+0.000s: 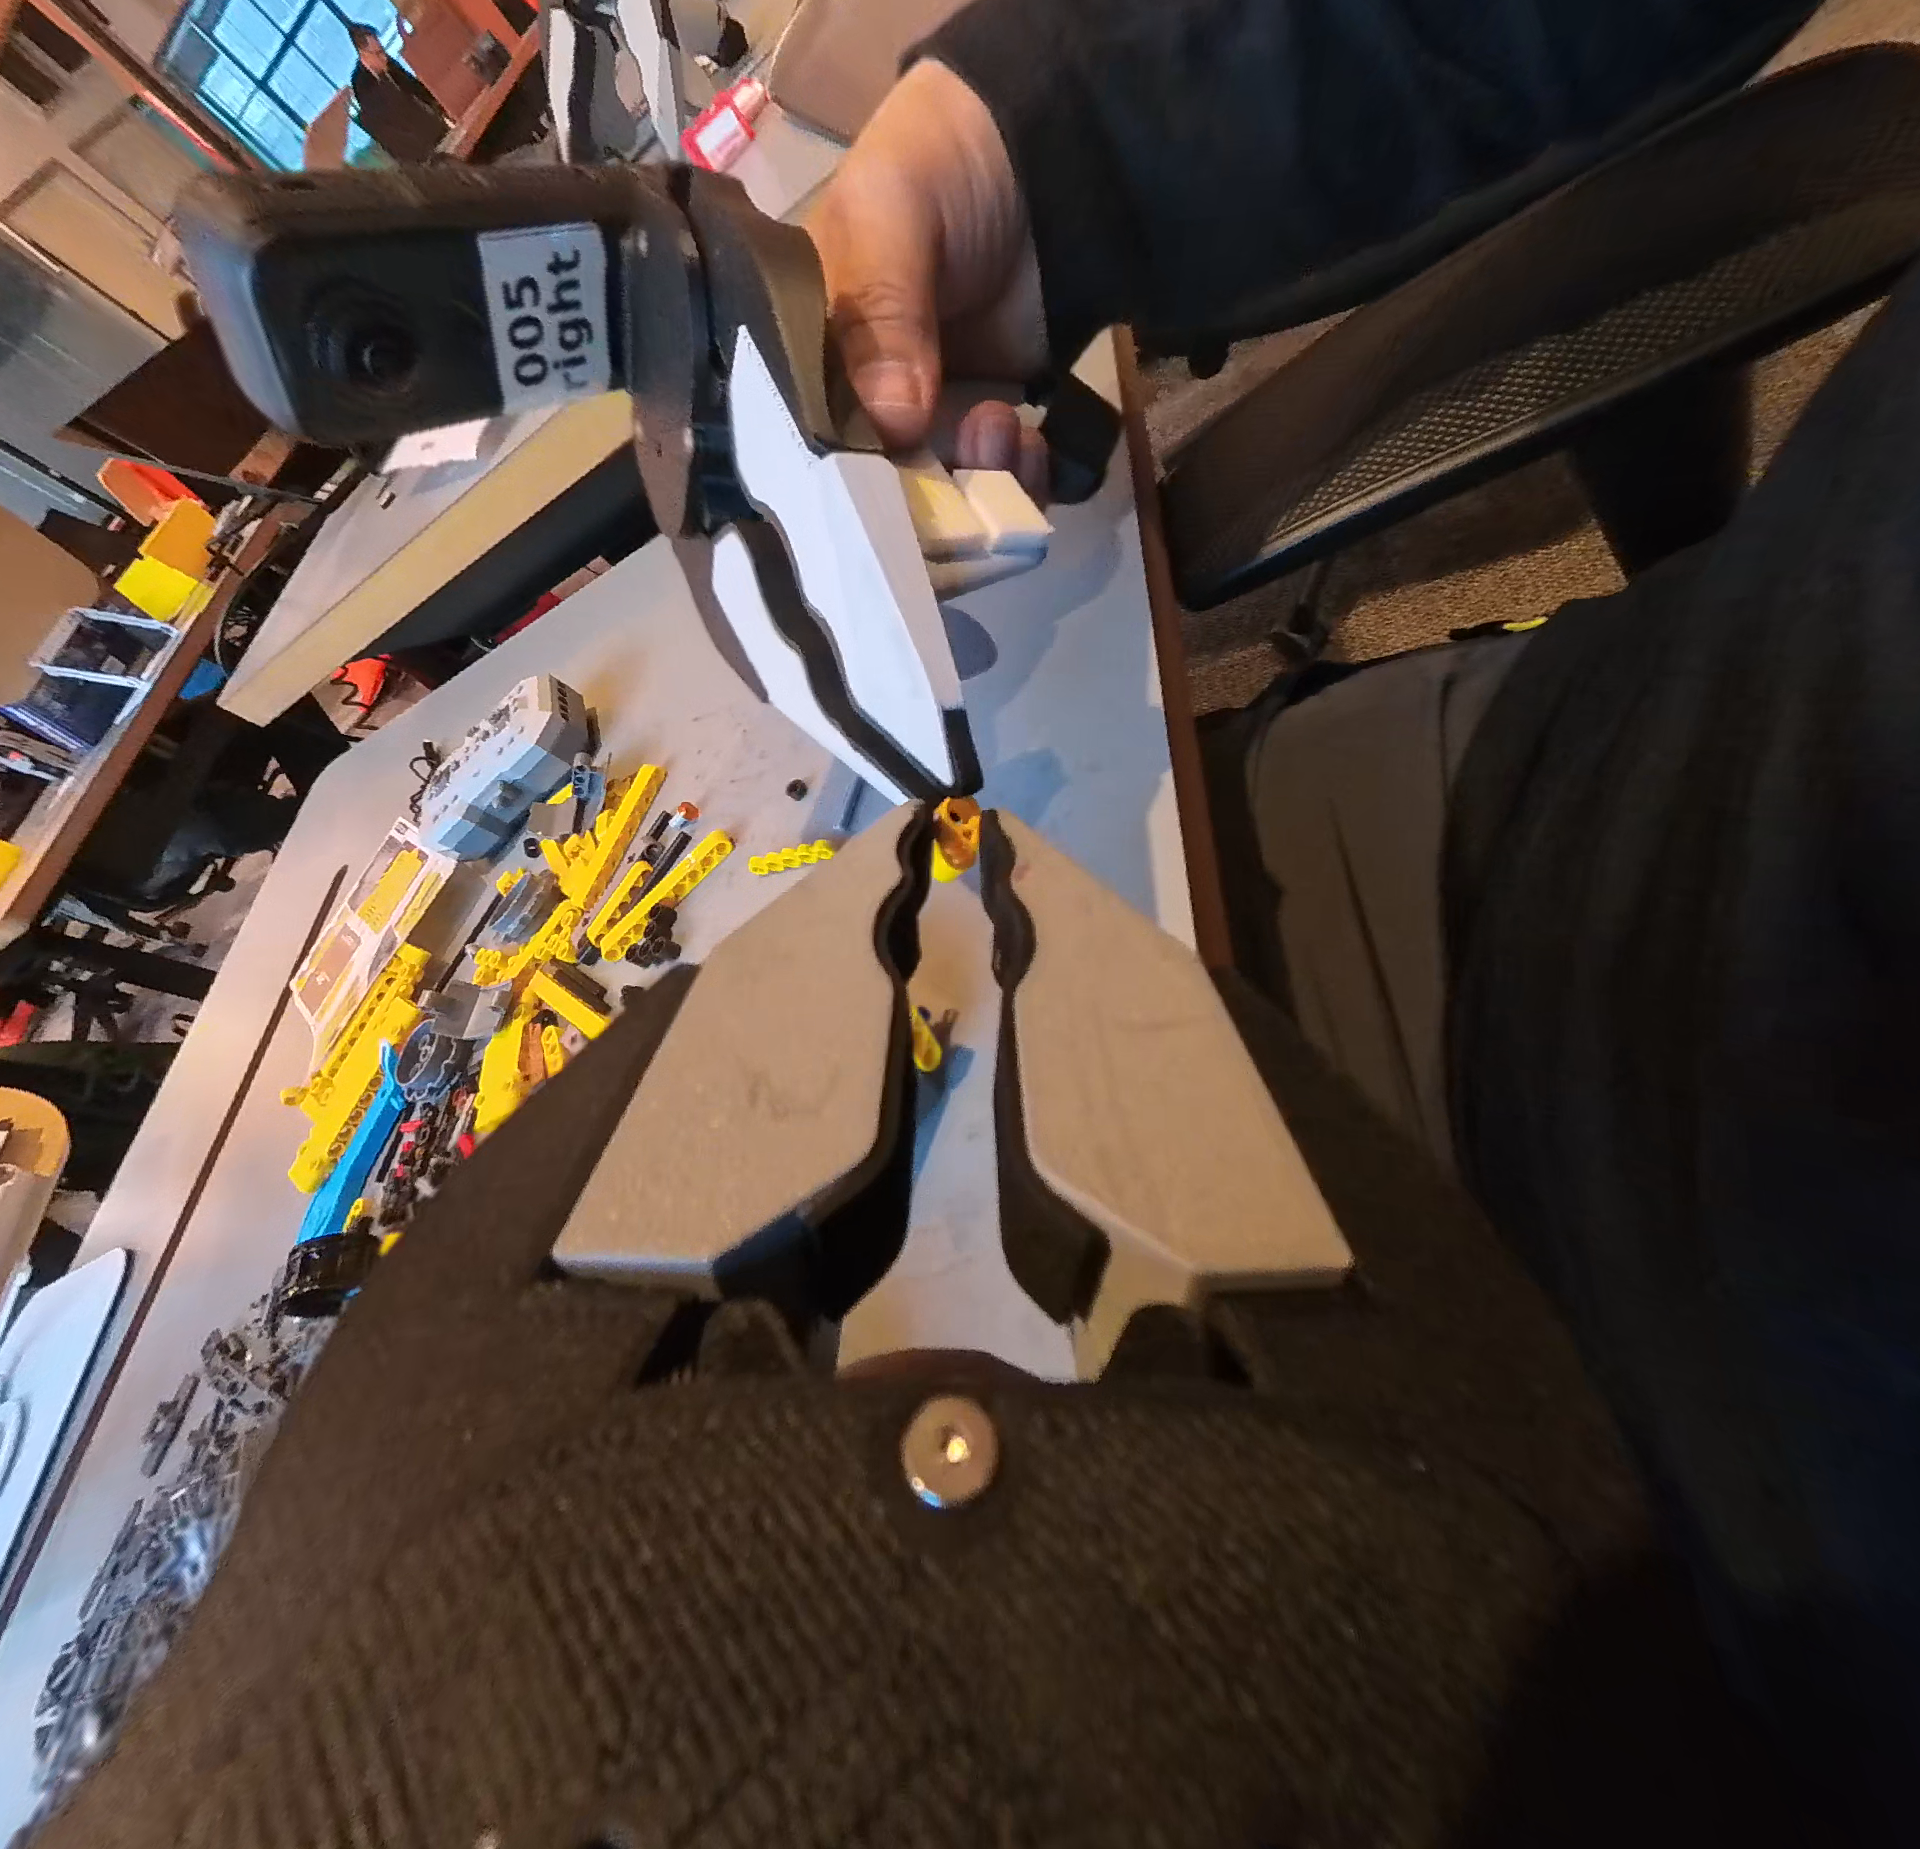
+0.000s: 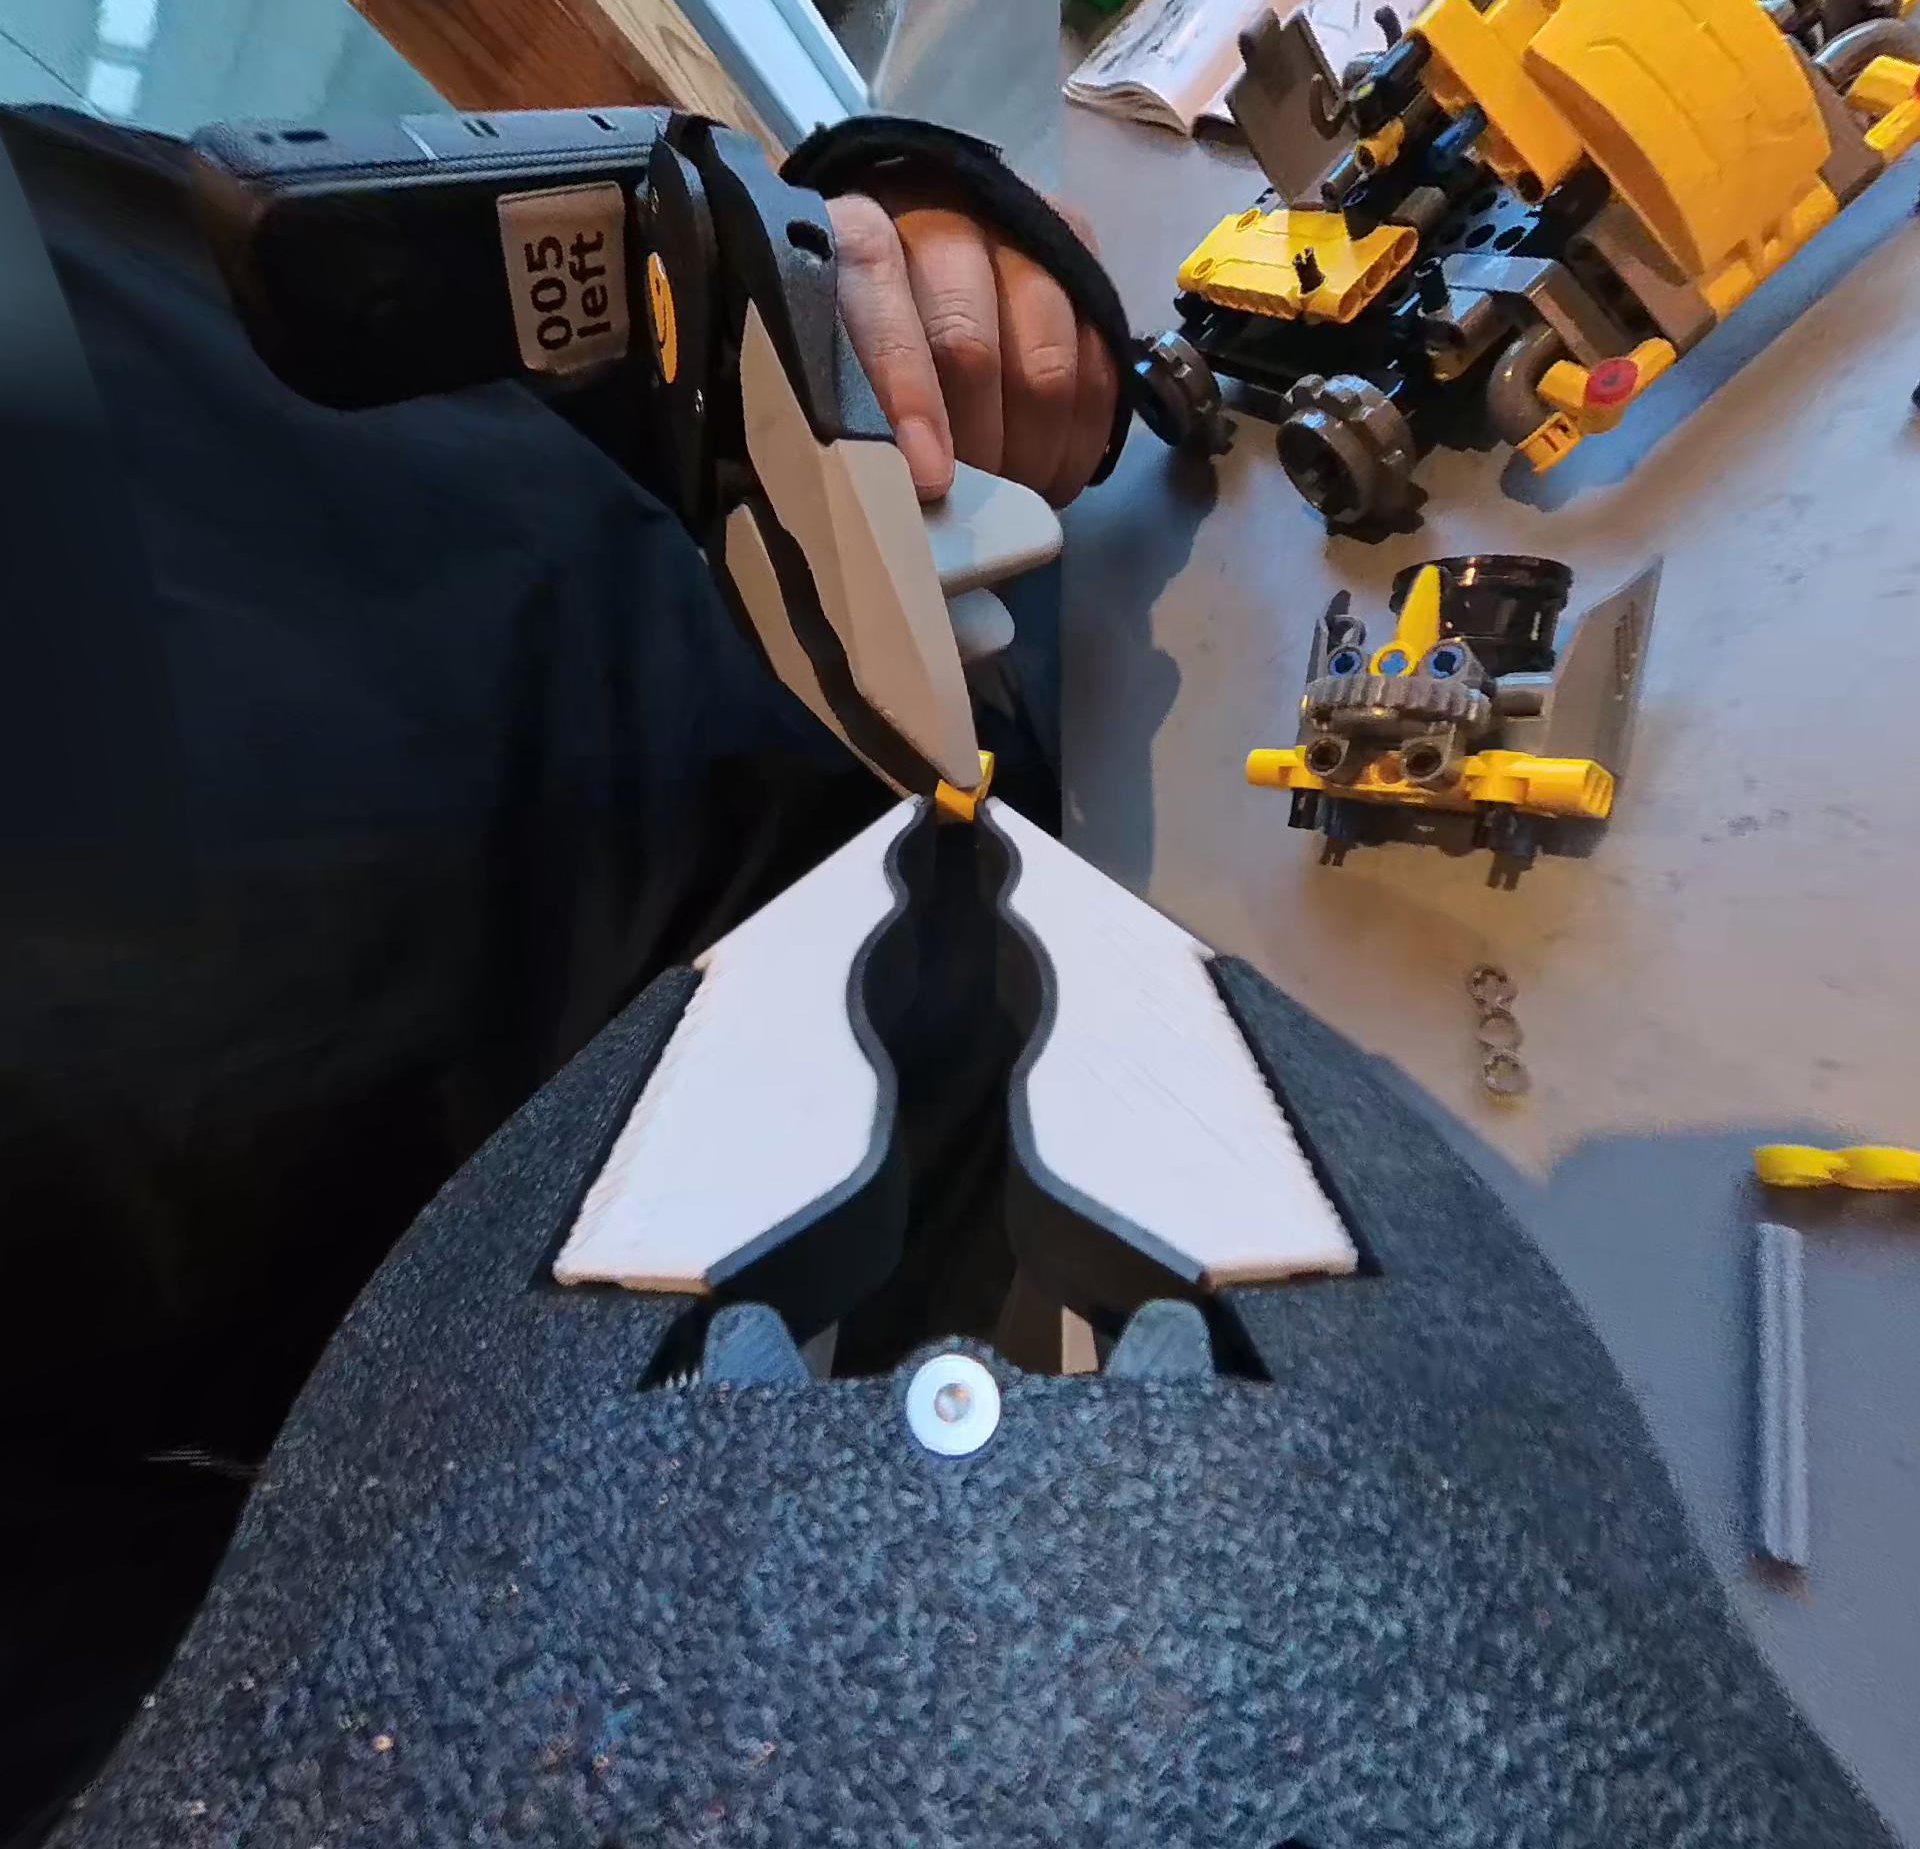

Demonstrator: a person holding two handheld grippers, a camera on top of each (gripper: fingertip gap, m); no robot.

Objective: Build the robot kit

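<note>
Yellow peg (image 1: 954,835) pinched at both tips: left gripper (image 1: 951,831) and right gripper (image 2: 954,810) each clamp it above table (image 1: 1049,656). Risk: tiny overlapping grip, twist pops peg loose onto floor.

Grey tabletop (image 1: 1049,646) with dark edge; gridded window (image 1: 275,28) admits daylight; mesh office chair (image 1: 1558,345) on speckled carpet (image 1: 1455,573).
</note>
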